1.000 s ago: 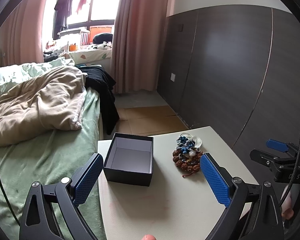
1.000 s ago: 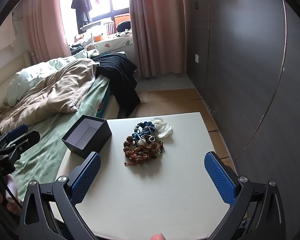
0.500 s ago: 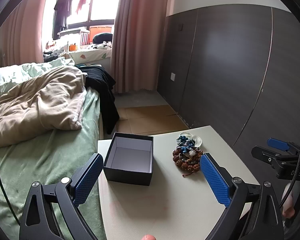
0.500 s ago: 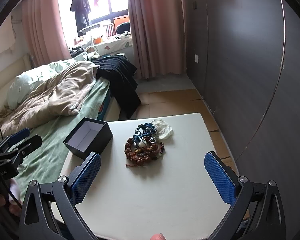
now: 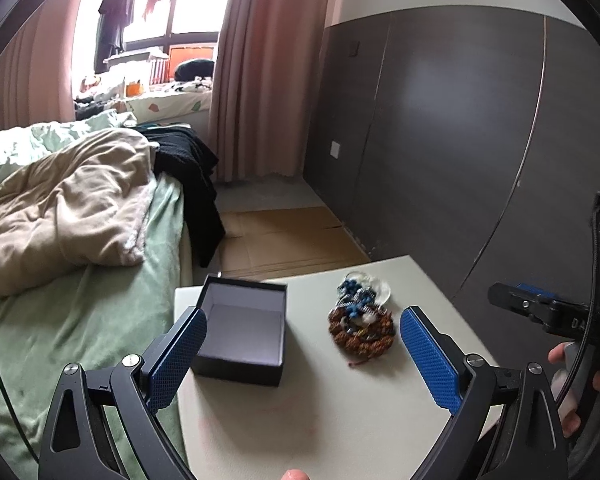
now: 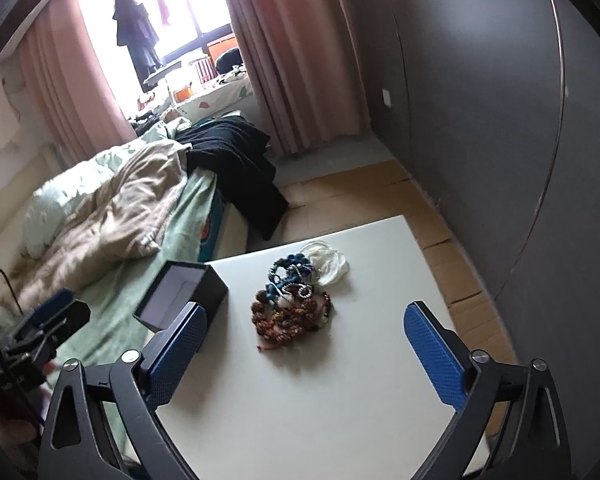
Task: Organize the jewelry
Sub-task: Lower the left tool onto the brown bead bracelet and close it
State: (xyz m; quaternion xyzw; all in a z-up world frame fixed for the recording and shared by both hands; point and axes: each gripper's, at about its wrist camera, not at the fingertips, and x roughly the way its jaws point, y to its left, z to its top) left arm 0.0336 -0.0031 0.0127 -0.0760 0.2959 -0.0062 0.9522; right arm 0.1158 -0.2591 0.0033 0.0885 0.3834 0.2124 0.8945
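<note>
There was one open black cardboard box with a pale lining [image 5: 242, 328], one tangled heap of beaded jewelry in brown, blue and white [image 6: 296, 298], whose separate strands could not be counted, and one white square tabletop [image 6: 340, 380]; two grippers showed, each with two blue-padded fingers [image 6: 434, 354]

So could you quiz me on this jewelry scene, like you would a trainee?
1. True or false: the black box already holds jewelry.
2. What lies at the near end of the jewelry pile: A) white bracelets, B) brown bead bracelet, C) a watch?
3. Fill in: both claws are ____.

Key: 1 false, the box is empty. 2 B, the brown bead bracelet. 3 open: left claw and right claw grip nothing.
</note>
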